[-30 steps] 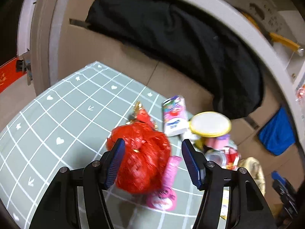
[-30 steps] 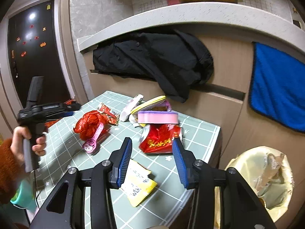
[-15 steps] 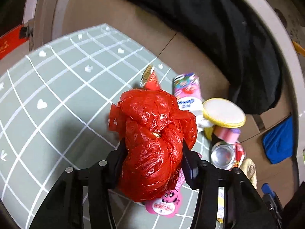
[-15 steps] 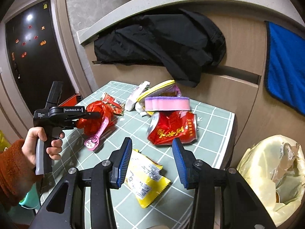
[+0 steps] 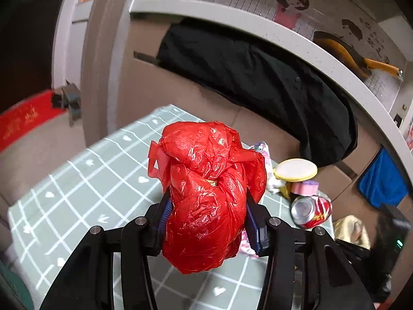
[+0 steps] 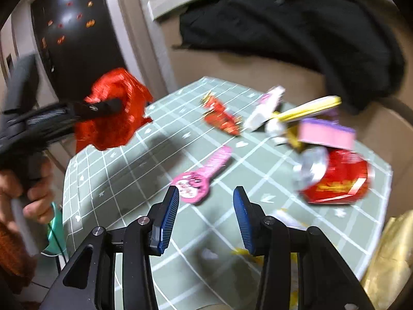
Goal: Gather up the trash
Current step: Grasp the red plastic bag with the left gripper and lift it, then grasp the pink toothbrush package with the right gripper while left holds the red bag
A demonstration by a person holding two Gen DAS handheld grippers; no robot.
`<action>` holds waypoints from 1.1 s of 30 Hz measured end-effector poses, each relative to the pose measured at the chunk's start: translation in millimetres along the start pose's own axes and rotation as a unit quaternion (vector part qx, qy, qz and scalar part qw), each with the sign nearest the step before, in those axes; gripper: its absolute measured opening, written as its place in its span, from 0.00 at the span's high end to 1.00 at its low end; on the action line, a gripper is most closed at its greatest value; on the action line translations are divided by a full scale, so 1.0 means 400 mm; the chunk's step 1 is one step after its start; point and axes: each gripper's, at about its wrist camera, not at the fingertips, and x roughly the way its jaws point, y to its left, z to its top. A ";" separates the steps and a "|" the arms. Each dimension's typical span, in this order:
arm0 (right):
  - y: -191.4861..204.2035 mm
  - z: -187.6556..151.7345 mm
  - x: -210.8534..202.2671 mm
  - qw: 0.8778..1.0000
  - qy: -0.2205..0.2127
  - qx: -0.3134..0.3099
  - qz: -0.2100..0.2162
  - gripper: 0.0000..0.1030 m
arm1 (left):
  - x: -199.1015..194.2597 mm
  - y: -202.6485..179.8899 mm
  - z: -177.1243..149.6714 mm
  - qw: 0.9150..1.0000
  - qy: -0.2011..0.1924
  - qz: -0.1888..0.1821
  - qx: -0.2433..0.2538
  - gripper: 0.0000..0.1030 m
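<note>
My left gripper (image 5: 206,206) is shut on a crumpled red plastic bag (image 5: 206,180) and holds it up off the green checked table (image 5: 85,180). The right wrist view shows the same red plastic bag (image 6: 113,113) in the air at the table's left edge, with a hand (image 6: 28,186) on the gripper's handle. My right gripper (image 6: 205,201) is open low over the table, with nothing between its fingers. A pink wrapper (image 6: 200,175) lies just beyond its left finger. A crushed red can (image 6: 335,178) lies to the right.
Further back lie a red sweet wrapper (image 6: 223,118), a white pack (image 6: 265,106), a yellow-lidded tub (image 6: 309,108) and a pink sponge (image 6: 325,133). A yellow-lined bin (image 6: 392,258) stands off the table's right edge. A black jacket (image 5: 258,77) hangs from the counter behind.
My left gripper closed on the red bag and lifted it off the table. My right gripper dropped and swung left, from over the yellow packet toward the pink wrapper.
</note>
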 end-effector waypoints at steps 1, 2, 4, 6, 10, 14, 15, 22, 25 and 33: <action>0.003 0.002 0.019 1.000 0.004 0.007 0.001 0.60 | -0.010 0.007 -0.004 1.000 -0.005 0.004 0.002 0.52; 0.005 0.005 0.044 1.000 0.009 0.019 -0.002 0.60 | -0.017 0.013 -0.009 1.000 -0.009 0.006 0.001 0.52; 0.008 0.007 0.082 0.999 0.013 0.042 -0.010 0.60 | -0.028 0.029 -0.017 1.000 -0.013 0.009 -0.001 0.52; 0.010 0.010 0.112 0.998 0.012 0.062 -0.020 0.60 | -0.035 0.045 -0.025 1.000 -0.013 0.009 -0.002 0.52; 0.010 0.018 0.159 0.996 0.019 0.079 -0.037 0.60 | -0.041 0.071 -0.031 1.000 -0.011 0.013 0.000 0.52; 0.016 0.018 0.198 0.995 0.033 0.083 -0.049 0.60 | -0.042 0.079 -0.037 1.000 -0.012 0.016 0.002 0.52; 0.018 0.019 0.205 0.995 0.033 0.081 -0.048 0.60 | -0.042 0.080 -0.038 1.000 -0.013 0.016 0.002 0.52; 0.080 0.030 0.241 0.993 0.050 -0.006 -0.107 0.61 | -0.047 0.086 -0.038 1.000 -0.016 0.013 -0.004 0.52; 0.086 0.030 0.231 0.994 0.045 -0.012 -0.098 0.77 | -0.052 0.080 -0.039 1.000 -0.017 0.012 -0.002 0.52; 0.051 0.051 0.120 0.996 0.008 0.001 -0.083 0.83 | -0.061 0.050 -0.036 1.000 -0.020 0.007 0.008 0.52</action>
